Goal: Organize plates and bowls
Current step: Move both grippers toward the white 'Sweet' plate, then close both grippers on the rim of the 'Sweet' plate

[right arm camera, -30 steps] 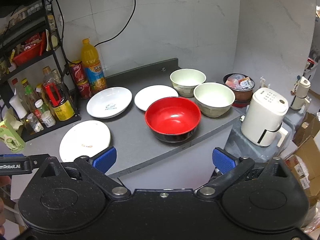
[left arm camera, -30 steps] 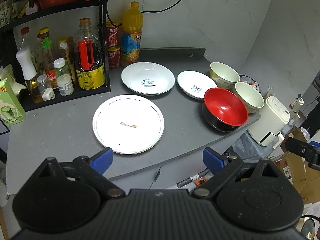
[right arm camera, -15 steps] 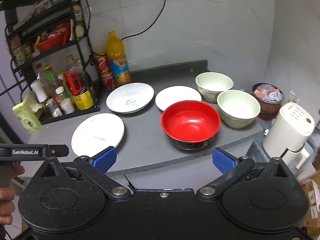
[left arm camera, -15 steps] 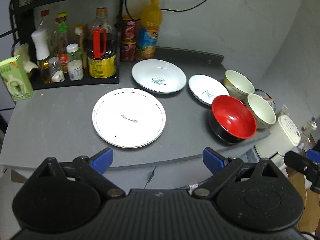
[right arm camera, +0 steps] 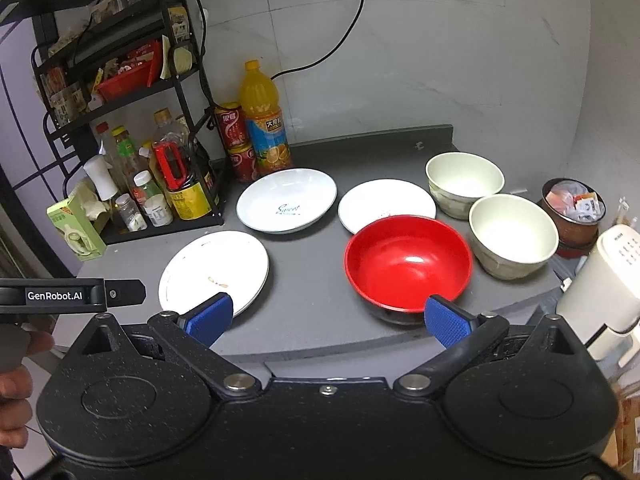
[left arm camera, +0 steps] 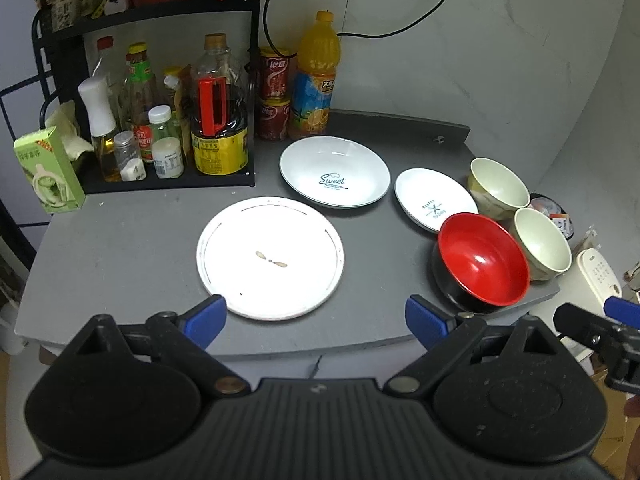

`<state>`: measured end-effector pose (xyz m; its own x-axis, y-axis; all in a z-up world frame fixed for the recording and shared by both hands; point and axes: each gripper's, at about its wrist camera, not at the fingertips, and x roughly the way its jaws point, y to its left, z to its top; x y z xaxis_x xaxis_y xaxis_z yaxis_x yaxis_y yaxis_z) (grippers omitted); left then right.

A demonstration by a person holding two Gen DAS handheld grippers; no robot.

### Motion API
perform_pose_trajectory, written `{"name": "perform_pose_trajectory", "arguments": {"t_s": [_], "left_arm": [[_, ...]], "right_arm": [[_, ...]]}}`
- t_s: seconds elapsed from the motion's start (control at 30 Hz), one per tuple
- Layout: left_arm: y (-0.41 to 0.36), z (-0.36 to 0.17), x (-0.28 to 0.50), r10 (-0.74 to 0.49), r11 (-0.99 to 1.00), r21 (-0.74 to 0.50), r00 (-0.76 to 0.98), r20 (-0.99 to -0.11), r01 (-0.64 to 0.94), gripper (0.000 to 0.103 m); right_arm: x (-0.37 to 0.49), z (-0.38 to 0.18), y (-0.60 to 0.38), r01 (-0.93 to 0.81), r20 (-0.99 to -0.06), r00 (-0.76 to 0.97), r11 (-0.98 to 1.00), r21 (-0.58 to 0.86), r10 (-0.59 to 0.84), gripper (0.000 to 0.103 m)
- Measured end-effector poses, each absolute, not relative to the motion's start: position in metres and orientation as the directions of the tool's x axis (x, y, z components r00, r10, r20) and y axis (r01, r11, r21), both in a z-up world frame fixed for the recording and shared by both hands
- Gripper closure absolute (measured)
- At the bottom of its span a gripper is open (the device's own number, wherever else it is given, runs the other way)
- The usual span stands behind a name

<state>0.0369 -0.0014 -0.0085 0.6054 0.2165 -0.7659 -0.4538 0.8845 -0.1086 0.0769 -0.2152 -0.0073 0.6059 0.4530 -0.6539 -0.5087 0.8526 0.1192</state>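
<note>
On the grey counter (left arm camera: 120, 248) lie a flat white plate (left arm camera: 270, 258), a deep "Sweet" plate (left arm camera: 334, 170) and a small white plate (left arm camera: 434, 204). A red bowl (left arm camera: 482, 262) and two cream bowls (left arm camera: 498, 188) (left arm camera: 542, 244) stand at the right. My left gripper (left arm camera: 316, 320) is open and empty, just before the flat plate's near rim. My right gripper (right arm camera: 326, 316) is open and empty, in front of the red bowl (right arm camera: 408, 264) and the flat plate (right arm camera: 214, 268). Its view also holds the "Sweet" plate (right arm camera: 286, 200), small plate (right arm camera: 386, 206) and cream bowls (right arm camera: 464, 182) (right arm camera: 514, 234).
A black rack (left arm camera: 160, 120) of bottles and jars stands at the back left, with a green box (left arm camera: 48, 170) beside it. An orange juice bottle (left arm camera: 316, 76) and red cans (left arm camera: 274, 96) stand by the wall. A white appliance (right arm camera: 608, 284) sits off the counter's right edge.
Both grippers have moved closer to the counter and swung their views to the left; the dishes have not moved. Both stay open.
</note>
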Motion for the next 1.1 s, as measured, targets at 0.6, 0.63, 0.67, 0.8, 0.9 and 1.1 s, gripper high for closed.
{"name": "perform_pose_trajectory", "arguments": {"t_s": [0.6,0.63,0.67,0.8,0.9,1.1], "left_arm": [[0.066,-0.032,0.124,0.129,0.886,-0.195,0.628,-0.767,-0.42,0.009],[0.07,-0.033,0.129,0.131,0.885,-0.195,0.629,-0.766,-0.422,0.01],[0.075,-0.034,0.134,0.129,0.884,-0.2,0.631,-0.765,-0.423,0.01],[0.094,-0.038,0.153,0.121,0.883,-0.216,0.647,-0.753,-0.417,0.01],[0.108,-0.042,0.166,0.108,0.879,-0.235,0.652,-0.75,-0.416,0.011],[0.137,-0.057,0.194,0.073,0.862,-0.274,0.641,-0.764,-0.425,0.015]], "right_arm": [[0.16,-0.028,-0.169,-0.482,-0.642,0.607,0.859,0.172,0.469,0.006],[0.166,-0.031,-0.164,-0.48,-0.645,0.598,0.857,0.187,0.476,0.008],[0.171,-0.033,-0.161,-0.477,-0.649,0.592,0.857,0.196,0.478,0.011],[0.19,-0.039,-0.144,-0.469,-0.662,0.579,0.858,0.208,0.477,0.013],[0.205,-0.043,-0.132,-0.469,-0.672,0.555,0.852,0.233,0.49,0.02],[0.24,-0.055,-0.113,-0.433,-0.699,0.514,0.854,0.289,0.497,0.034]]}}
